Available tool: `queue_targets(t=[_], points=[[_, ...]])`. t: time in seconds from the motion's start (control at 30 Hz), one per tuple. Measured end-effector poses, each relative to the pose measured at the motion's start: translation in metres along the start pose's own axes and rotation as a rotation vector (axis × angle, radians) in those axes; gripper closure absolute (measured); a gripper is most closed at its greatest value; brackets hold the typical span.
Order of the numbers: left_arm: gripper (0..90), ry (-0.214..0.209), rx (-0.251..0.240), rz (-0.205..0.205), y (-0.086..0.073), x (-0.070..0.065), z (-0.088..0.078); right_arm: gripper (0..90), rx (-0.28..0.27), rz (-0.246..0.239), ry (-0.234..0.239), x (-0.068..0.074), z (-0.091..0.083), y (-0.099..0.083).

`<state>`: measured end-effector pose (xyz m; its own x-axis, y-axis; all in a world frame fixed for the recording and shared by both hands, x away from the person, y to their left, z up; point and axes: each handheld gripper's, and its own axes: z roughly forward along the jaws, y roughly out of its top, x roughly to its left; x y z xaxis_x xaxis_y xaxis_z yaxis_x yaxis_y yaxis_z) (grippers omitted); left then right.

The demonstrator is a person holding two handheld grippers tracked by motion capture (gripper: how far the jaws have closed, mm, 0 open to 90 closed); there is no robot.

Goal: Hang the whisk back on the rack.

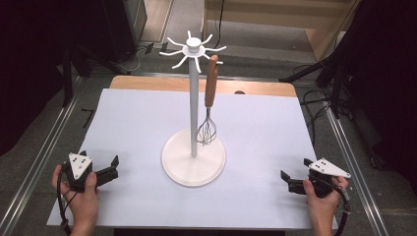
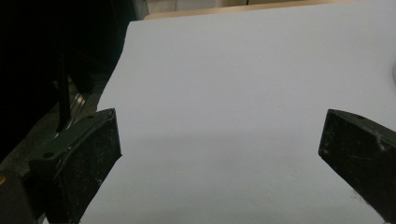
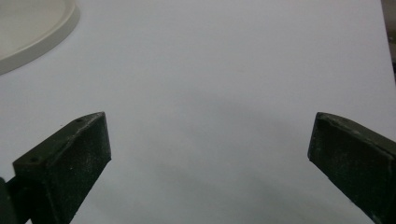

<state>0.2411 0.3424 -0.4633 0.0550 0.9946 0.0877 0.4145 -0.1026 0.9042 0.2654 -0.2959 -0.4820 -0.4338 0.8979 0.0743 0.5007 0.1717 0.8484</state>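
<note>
A: Any writing or brand to read in the high view?

B: None that I can make out. At frame centre a white stand point(image 1: 193, 156) has a round base, a slim pole and curved hooks at its top. A whisk point(image 1: 209, 101) with a brown wooden handle and wire loops hangs from one hook, just right of the pole, its wires above the base.

A: And room around it?

B: The smooth pale table cover point(image 1: 137, 128) lies bare on both sides. The left gripper point(image 1: 114, 167) sits at lower left, the right gripper point(image 1: 284, 179) at lower right, both well apart from the stand and near the front edge.

A: The left gripper view?

B: Matte black, scuffed jaws spread wide with nothing between; the cover's edge runs along the upper left, wood showing beyond it.

A: The right gripper view?

B: Jaws likewise wide apart and empty; the stand's cream base rim curves in the upper left corner.
</note>
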Motion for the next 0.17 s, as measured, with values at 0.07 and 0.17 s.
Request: queue_targets(t=[0.07,0.17], points=[[0.0,0.001,0.001,-0.001,0.0,0.0,0.0,0.0,-0.006,0.01,0.004,-0.0012,-0.0007,-0.0014],[0.0,0.003,0.004,-0.003,0.0002,-0.0001,0.0005,0.0,-0.016,0.008,0.005,-0.0008,-0.0008,-0.0017]])
